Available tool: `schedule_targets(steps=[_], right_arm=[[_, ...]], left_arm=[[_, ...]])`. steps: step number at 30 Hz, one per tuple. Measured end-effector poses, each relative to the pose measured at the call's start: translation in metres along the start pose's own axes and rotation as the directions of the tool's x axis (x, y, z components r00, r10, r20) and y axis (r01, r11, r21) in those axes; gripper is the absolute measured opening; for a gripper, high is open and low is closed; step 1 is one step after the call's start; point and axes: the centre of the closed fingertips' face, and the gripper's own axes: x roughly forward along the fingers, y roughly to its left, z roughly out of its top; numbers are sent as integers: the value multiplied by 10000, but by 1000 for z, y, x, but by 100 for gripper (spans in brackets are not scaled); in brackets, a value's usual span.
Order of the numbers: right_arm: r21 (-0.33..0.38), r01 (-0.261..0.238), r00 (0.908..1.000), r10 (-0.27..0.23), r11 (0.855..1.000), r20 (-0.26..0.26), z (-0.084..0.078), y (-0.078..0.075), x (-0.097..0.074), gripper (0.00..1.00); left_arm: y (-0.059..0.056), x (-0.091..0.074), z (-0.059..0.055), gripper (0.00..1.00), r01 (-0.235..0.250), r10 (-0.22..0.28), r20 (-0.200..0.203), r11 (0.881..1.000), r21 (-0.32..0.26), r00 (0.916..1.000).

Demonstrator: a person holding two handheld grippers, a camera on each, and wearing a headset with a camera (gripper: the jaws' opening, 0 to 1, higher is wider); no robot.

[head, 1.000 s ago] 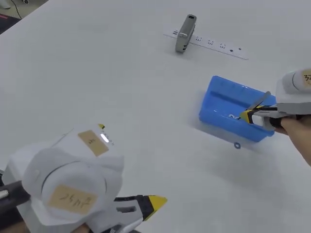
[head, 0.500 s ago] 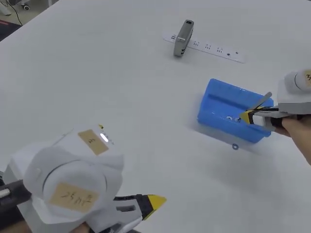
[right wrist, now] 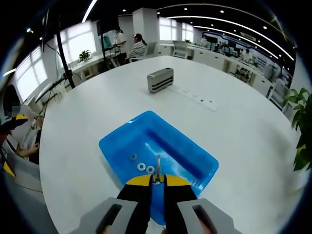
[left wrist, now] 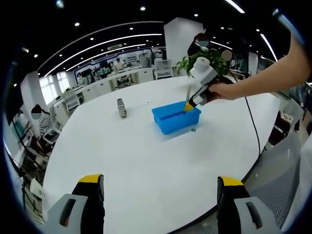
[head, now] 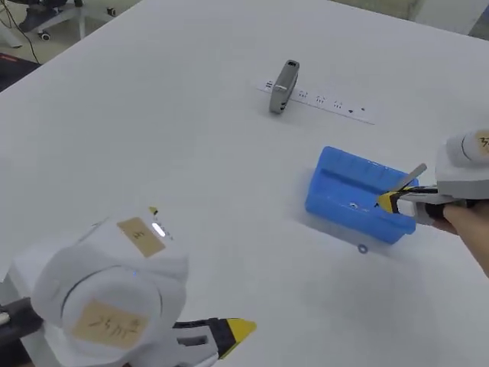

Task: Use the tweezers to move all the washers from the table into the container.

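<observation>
A blue container (head: 336, 200) sits right of the table's middle. Three washers (right wrist: 141, 166) lie on its floor. One more washer (head: 362, 248) lies on the white table just in front of the container, also seen in the left gripper view as the washer (left wrist: 193, 129). My right gripper (right wrist: 157, 181) is shut on the tweezers (right wrist: 157, 168), whose tips hang over the container's floor beside the washers. In the head view the right gripper (head: 397, 201) reaches in from the right over the container's right end. My left gripper (left wrist: 158, 192) is open and holds nothing, low at the near left.
A grey box (head: 283, 84) stands on a white power strip (head: 328, 103) at the far side of the table. A person's bare arm (left wrist: 263, 73) holds the right gripper. Wide bare tabletop (head: 191, 153) lies between the left gripper and the container.
The head camera has tilted, so everything slid down and left in the picture. The right gripper stays over the container with the tweezers. The left gripper has hardly moved.
</observation>
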Motion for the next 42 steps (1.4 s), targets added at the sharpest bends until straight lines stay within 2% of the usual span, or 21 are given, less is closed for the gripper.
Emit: schedule_targets(steps=[9, 18, 25, 29, 38, 42], right_arm=[[-198, -87, 9995, 92, 9998, 288, 2, 12, -25, 4], [-533, -245, 9987, 269, 9983, 430, 0, 27, -36, 4], [-505, -491, 9974, 516, 9975, 500, -11, 36, -32, 4], [-516, -566, 9964, 597, 9971, 606, -19, 41, -30, 4], [-574, -840, 9955, 864, 9948, 393, -38, 51, -17, 4], [-768, -962, 9952, 973, 9924, 104, -45, 55, -10, 4]], left_arm=[[-5, -8, 4, 98, 54, -54, 274, 10000, 11, 9996], [-7, -12, 2, 98, 34, -38, 344, 9999, 98, 9994], [-10, -14, 0, 99, 77, -77, 350, 10000, -11, 9994], [-14, -13, 0, 99, 71, -61, 495, 9998, -196, 9988], [-19, -8, -6, 99, 218, -212, 267, 9995, -245, 9994], [-21, -8, -1, 98, 343, -336, 462, 9993, -149, 9984]])
